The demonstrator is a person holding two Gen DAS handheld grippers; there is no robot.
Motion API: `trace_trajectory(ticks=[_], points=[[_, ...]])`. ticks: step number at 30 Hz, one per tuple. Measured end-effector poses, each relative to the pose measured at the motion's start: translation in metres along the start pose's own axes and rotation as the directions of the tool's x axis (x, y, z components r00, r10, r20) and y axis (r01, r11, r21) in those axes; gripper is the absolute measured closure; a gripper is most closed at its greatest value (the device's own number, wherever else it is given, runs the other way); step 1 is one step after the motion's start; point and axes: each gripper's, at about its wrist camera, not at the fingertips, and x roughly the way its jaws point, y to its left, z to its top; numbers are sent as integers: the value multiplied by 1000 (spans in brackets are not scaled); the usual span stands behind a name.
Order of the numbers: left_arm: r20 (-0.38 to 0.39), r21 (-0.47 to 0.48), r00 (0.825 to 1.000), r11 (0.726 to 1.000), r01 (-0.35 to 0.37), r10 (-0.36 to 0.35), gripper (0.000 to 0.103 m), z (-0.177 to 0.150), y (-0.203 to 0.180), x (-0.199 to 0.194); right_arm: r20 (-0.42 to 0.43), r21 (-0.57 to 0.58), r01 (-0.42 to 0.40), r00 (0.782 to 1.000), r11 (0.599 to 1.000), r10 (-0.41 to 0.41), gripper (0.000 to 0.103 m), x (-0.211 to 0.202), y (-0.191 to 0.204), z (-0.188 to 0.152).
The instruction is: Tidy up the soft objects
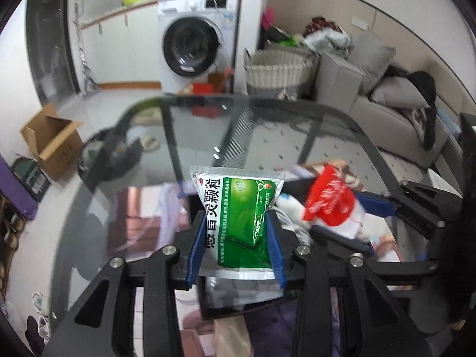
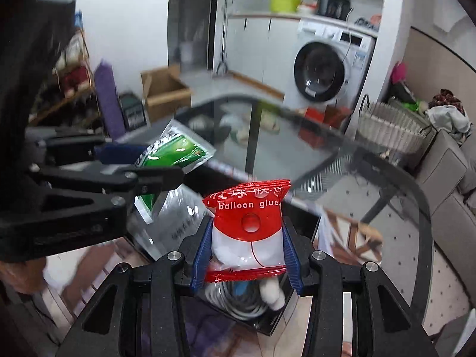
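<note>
Above the glass bench [image 1: 297, 136], a green sachet [image 1: 241, 223] is clamped by its side edges in the left hand-held gripper [image 1: 236, 238], while a red balloon-glue packet [image 2: 248, 229] is pinched likewise in the right hand-held gripper [image 2: 247, 250]; both are tilted downward, apparently for setting down together.

Left gripper [image 1: 236, 247]: black angular linkage arms with triangular cut-outs, silver round screws at the joints, ribbed blue pads [image 1: 196, 253] lining the fingers. Right gripper [image 2: 247, 253]: same build, same blue ribbed pads [image 2: 291, 255].
</note>
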Motion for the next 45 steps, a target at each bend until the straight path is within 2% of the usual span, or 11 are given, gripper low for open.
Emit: trace_trajectory(ticks=[3, 7, 28, 33, 39, 42, 45], points=[[-32, 19, 999, 1000, -10, 11, 66, -1, -5, 6, -44, -2, -7, 999, 1000, 7, 59, 13, -1, -9], [-80, 8, 997, 1000, -5, 6, 66, -5, -2, 13, -49, 8, -11, 999, 1000, 11, 59, 16, -2, -9], [-70, 18, 997, 1000, -17, 18, 63, -4, -2, 9, -44, 8, -1, 999, 1000, 1, 52, 9, 5, -9], [-71, 26, 997, 999, -32, 34, 58, -3, -2, 9, -42, 19, 3, 999, 1000, -2, 46, 5, 3, -8], [-51, 14, 998, 999, -28, 29, 55, -2, -2, -1, -26, 37, -7, 1000, 999, 8, 46, -5, 1, -8], [3, 31, 999, 998, -53, 53, 43, -1, -9, -17, -5, 54, -15, 1000, 998, 15, 46, -18, -1, -9], [126, 64, 988, 994, -93, 84, 26, -6, -22, -42, 37, 62, -3, 999, 998, 1, 44, -38, -4, -13]])
